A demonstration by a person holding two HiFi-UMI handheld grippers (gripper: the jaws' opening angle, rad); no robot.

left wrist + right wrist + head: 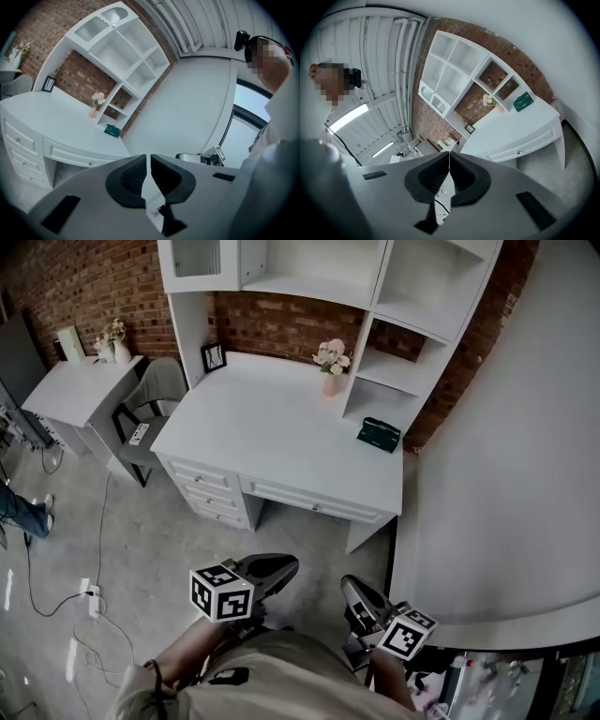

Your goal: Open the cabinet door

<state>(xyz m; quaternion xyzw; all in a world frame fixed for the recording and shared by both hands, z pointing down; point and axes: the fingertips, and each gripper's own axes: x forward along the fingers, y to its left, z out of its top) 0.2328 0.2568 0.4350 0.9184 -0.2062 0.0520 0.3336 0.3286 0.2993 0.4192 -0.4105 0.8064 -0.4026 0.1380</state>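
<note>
A white desk (pixel 272 418) with a shelf hutch stands against the brick wall. The cabinet door (pixel 197 257) is the glass-fronted one at the hutch's top left, and it is closed; it also shows in the left gripper view (pixel 101 23) and the right gripper view (pixel 433 101). My left gripper (pixel 274 568) (pixel 148 157) and right gripper (pixel 361 594) (pixel 449 153) hang low in front of me, well short of the desk. Both have their jaws together with nothing between them.
On the desk stand a pink flower vase (pixel 330 367), a small framed clock (pixel 214 356) and a green box (pixel 379 434). A grey chair (pixel 155 399) and side table (pixel 80 390) are on the left. Cables (pixel 89 596) lie on the floor. A white curved wall (pixel 506 474) rises at right.
</note>
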